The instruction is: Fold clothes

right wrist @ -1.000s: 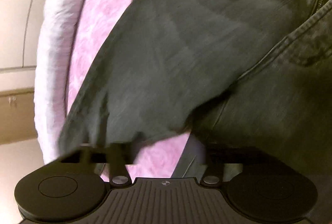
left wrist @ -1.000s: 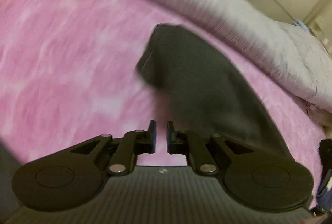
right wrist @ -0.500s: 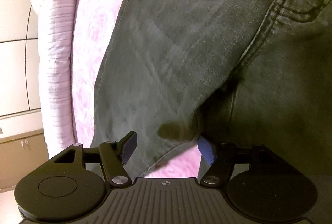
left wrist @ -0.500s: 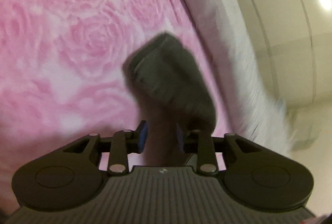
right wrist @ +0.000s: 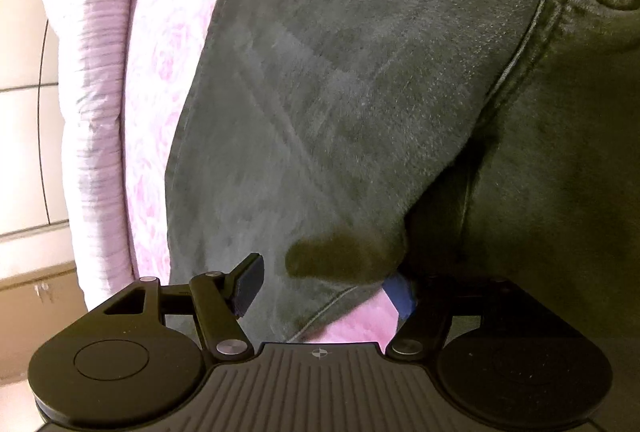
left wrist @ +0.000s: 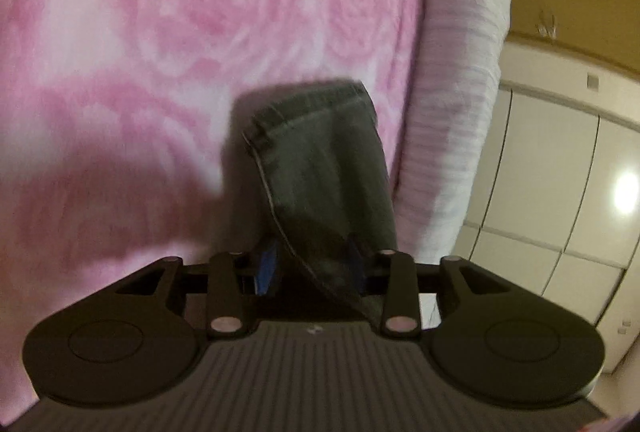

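Dark grey jeans lie on a pink rose-patterned bedspread (left wrist: 160, 32). In the left wrist view one trouser leg (left wrist: 320, 152) stretches away, its hem at the far end. My left gripper (left wrist: 312, 264) is open, with the leg's near edge lying between its blue-padded fingers. In the right wrist view the upper part of the jeans (right wrist: 340, 72) fills the frame, with a pocket seam at the right. My right gripper (right wrist: 324, 284) is open wide over the crotch fold; its right finger is partly hidden by cloth.
A rolled pale lilac quilt (left wrist: 460, 92) runs along the far side of the bed, also in the right wrist view (right wrist: 92, 72). Beyond it are cream cupboard doors (left wrist: 560, 172) and a wooden ledge.
My left gripper has opened and moved onto the trouser leg, whose edge now lies between its fingers. My right gripper has opened and come closer to the crotch fold.
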`<action>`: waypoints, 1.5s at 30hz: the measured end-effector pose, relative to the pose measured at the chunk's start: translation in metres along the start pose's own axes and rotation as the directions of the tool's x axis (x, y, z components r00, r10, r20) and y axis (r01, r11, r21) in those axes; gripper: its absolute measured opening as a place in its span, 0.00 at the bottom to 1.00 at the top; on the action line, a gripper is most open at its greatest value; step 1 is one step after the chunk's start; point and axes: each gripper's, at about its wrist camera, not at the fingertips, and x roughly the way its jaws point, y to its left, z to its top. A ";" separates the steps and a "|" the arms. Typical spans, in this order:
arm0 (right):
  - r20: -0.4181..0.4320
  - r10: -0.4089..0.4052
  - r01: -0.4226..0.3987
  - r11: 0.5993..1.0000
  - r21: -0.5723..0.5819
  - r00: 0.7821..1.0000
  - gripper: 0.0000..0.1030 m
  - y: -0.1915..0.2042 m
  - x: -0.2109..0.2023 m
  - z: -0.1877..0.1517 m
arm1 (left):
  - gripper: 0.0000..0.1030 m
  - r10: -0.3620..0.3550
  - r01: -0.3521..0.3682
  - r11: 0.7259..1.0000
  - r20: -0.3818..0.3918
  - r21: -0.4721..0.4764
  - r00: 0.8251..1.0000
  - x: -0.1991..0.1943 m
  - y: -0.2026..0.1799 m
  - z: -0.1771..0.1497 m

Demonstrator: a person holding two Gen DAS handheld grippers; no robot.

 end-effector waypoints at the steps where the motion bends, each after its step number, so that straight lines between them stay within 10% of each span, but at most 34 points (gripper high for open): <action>1: 0.004 0.003 -0.003 1.000 0.013 1.000 0.66 -0.001 0.001 0.000 | 0.01 0.006 -0.007 0.999 0.012 0.045 1.000 0.001 -0.005 0.003; 3: 0.008 0.005 -0.005 1.000 0.006 1.000 0.65 0.001 0.002 -0.002 | 0.00 0.011 -0.021 0.962 0.038 0.274 0.999 -0.007 -0.035 0.011; 5: 0.009 0.017 -0.016 0.997 -0.069 1.000 0.37 0.009 0.001 -0.006 | 0.00 -0.057 0.009 0.840 0.072 0.542 0.996 -0.026 -0.077 0.018; 9: -0.025 0.029 -0.033 0.981 -0.189 0.999 0.34 0.027 0.005 -0.004 | 0.01 -0.005 -0.062 0.614 0.083 0.787 0.997 -0.040 -0.115 0.037; 11: -0.078 -0.038 0.022 0.981 -0.192 0.996 0.36 0.027 0.017 0.000 | 0.03 0.163 -0.185 0.577 0.109 0.795 0.981 -0.027 -0.099 0.051; 15: -0.107 -0.045 0.025 0.984 -0.178 0.993 0.55 0.031 0.019 -0.012 | 0.00 0.384 -0.407 0.487 0.229 0.772 0.894 -0.020 -0.063 0.064; 20: -0.156 -0.028 -0.030 0.933 -0.360 0.987 0.63 0.048 -0.002 -0.037 | 0.07 0.292 -0.458 0.390 0.364 0.799 0.884 -0.057 -0.068 0.044; 25: -0.077 -0.127 0.065 0.837 -0.543 0.989 0.63 0.044 -0.034 -0.044 | 0.08 0.354 -0.220 0.389 0.076 0.894 0.932 -0.069 -0.055 -0.021; 32: 0.063 -0.147 0.158 0.840 -0.519 0.987 0.63 -0.011 -0.138 0.001 | 0.08 0.527 0.048 0.370 -0.252 0.928 0.811 -0.092 0.005 -0.149; 39: 0.120 -0.189 0.223 0.795 -0.564 0.975 0.63 -0.026 -0.223 0.062 | 0.09 0.618 0.151 0.322 -0.329 0.934 0.714 -0.118 0.038 -0.257; 45: 0.053 -0.214 0.189 0.690 -0.698 0.975 0.62 -0.029 -0.241 0.131 | 0.12 0.598 0.091 0.317 -0.274 0.944 0.753 -0.144 0.052 -0.337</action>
